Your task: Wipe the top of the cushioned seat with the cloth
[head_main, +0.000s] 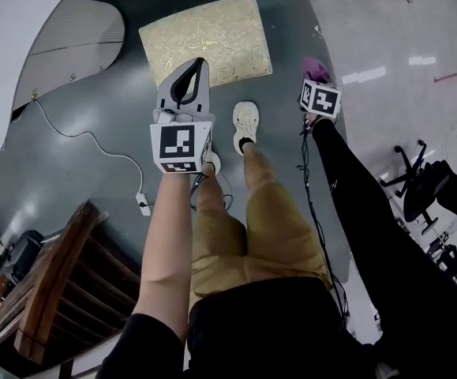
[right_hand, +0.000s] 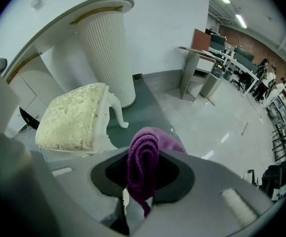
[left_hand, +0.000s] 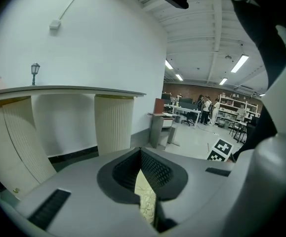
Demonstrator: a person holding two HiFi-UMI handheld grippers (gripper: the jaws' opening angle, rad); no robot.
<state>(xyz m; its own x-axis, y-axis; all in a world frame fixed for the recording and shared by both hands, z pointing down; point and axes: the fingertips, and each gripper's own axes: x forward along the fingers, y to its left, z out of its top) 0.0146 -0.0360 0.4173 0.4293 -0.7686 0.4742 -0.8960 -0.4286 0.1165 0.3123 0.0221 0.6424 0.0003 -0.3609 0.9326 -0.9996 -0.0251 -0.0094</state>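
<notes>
with the right gripper (right_hand: 143, 181) clenched on the purple cloth (right_hand: 143, 154) and the cushioned seat (right_hand: 71, 117) ahead to its left, untouched, press the cloth flat before sweeping; the left gripper (left_hand: 145, 184) is closed, empty.

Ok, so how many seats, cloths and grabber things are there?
Cushioned seat: 1
Purple cloth: 1
Grippers: 2, the left gripper and the right gripper
Total: 4
</notes>
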